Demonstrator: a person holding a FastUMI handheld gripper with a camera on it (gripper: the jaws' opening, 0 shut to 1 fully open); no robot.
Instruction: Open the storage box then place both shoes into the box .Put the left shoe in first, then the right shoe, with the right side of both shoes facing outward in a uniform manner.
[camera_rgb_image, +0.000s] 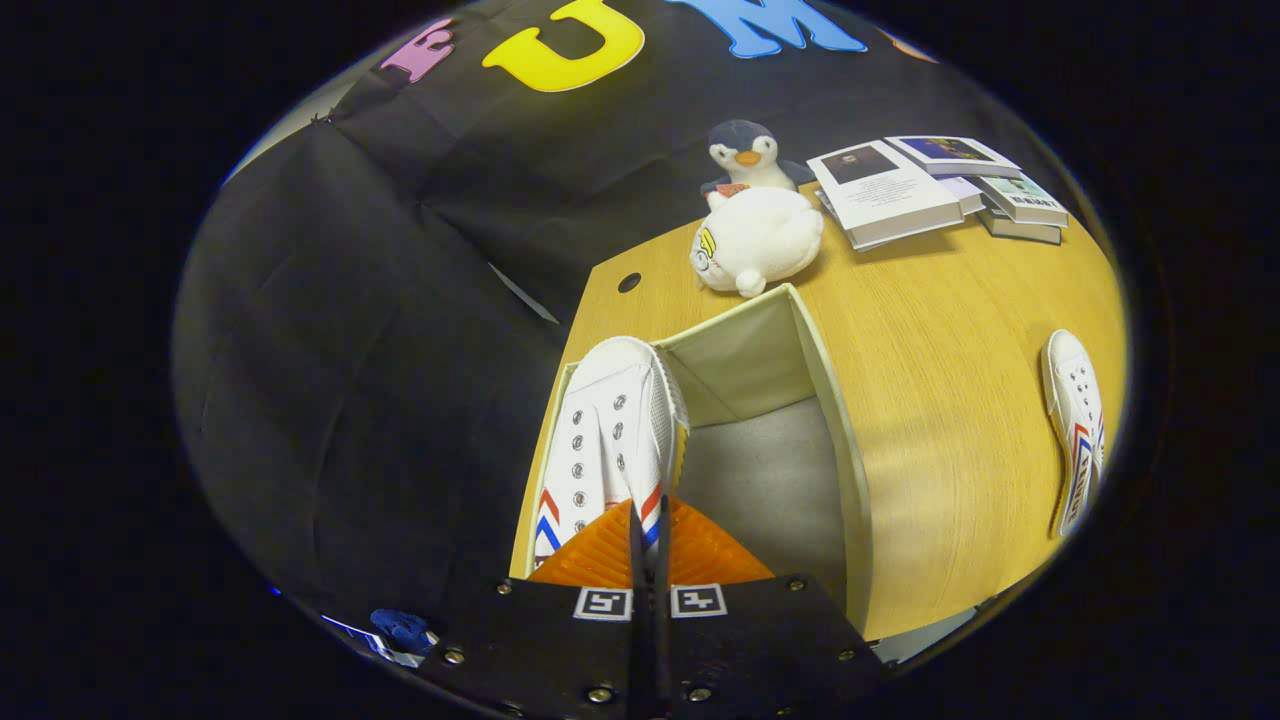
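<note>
The tongs (648, 530), pointing steeply down, clamp a white shoe (605, 440) over the open storage box (850, 470).

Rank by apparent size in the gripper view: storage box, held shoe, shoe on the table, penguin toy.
1. storage box, open, largest.
2. held shoe, pinched between the gripper fingers over the box; nearness inflates it.
3. shoe on the table, presumably its pair, looks smaller because it lies farther off.
4. penguin toy, smallest, also farthest.
</note>
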